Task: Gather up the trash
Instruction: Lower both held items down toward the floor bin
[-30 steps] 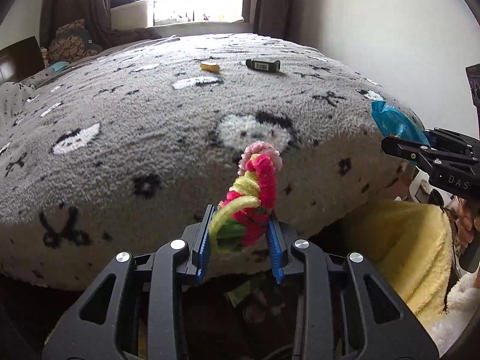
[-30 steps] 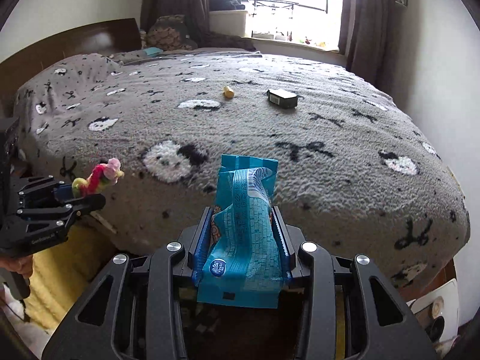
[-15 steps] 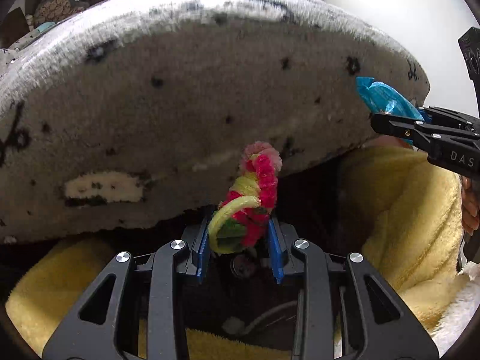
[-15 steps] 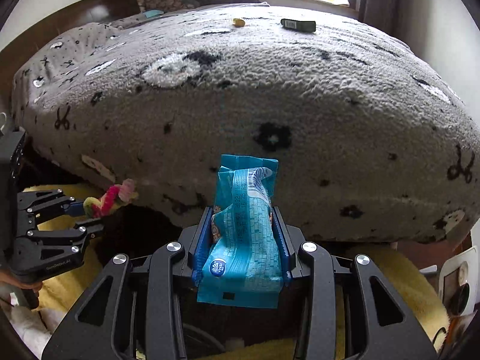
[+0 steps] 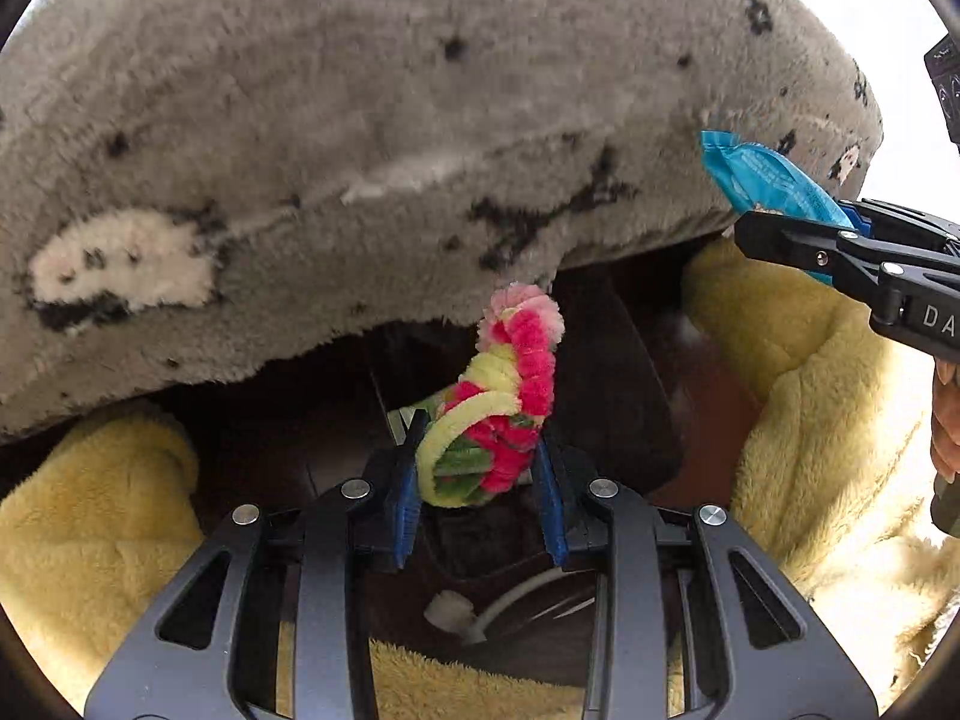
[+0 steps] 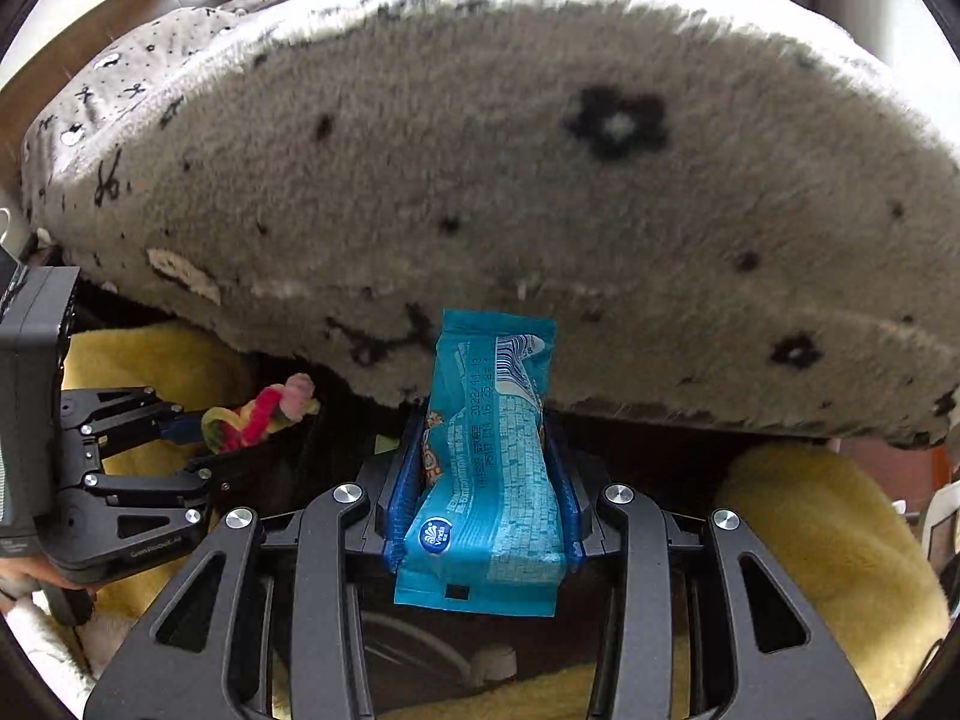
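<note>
Our left tool (image 5: 480,468) clamps a twisted pipe-cleaner bundle (image 5: 504,408); our right tool (image 6: 486,480) clamps a blue wrapper (image 6: 489,462) below the bed's grey blanket (image 6: 480,180).

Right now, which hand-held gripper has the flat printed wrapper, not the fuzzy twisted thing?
The right hand-held gripper: it is shut on the blue wrapper, flat with printed text and a logo. The left hand-held gripper is shut on the pink, yellow and green pipe-cleaner twist.

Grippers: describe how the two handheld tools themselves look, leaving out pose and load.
Both the left gripper and the right gripper are matte black, with skeletal linkage arms with cut-out slots, joined by round silver pins. Their fingers carry ribbed blue pads. The right gripper's side bears white letters "DA", cut off at the edge. The left one has small white lettering, too small to read.
</note>
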Action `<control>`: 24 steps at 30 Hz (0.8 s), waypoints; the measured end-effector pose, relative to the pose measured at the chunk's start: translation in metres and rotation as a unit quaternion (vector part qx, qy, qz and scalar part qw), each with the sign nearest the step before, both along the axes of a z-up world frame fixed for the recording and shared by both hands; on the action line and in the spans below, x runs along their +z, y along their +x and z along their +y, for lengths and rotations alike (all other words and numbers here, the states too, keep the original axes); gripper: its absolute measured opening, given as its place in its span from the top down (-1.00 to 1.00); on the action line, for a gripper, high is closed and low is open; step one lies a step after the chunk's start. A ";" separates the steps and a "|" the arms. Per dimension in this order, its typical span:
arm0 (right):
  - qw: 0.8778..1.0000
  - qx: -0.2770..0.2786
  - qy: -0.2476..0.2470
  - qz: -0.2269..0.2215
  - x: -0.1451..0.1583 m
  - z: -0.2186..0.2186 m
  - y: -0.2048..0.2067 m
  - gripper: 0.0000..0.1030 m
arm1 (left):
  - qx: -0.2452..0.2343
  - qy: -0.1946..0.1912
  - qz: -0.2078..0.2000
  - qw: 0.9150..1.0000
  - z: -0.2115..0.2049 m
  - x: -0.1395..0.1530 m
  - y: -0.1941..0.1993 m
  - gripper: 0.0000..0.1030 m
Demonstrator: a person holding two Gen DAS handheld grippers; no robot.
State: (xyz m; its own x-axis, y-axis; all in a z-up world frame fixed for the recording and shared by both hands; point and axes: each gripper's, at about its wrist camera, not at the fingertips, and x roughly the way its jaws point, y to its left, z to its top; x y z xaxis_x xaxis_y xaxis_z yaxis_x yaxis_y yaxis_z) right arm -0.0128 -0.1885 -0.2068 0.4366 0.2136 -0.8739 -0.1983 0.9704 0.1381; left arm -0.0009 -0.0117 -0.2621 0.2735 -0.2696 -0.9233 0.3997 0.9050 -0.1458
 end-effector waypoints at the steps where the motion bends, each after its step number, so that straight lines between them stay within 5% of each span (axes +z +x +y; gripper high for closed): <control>1: 1.000 0.000 0.000 0.004 -0.003 0.001 0.001 0.24 | 0.000 0.003 0.003 1.000 0.000 -0.003 0.000 0.40; 24: 0.995 0.018 0.044 0.082 -0.051 0.008 0.018 0.18 | -0.007 -0.003 0.046 0.999 -0.003 -0.039 0.009 0.32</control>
State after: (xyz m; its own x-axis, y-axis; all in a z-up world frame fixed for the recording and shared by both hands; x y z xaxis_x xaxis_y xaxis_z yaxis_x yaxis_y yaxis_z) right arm 0.0053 -0.1803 -0.2579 0.2798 0.3050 -0.9104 -0.1999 0.9459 0.2554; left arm 0.0083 -0.0148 -0.3013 0.1834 -0.2790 -0.9426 0.3963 0.8985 -0.1888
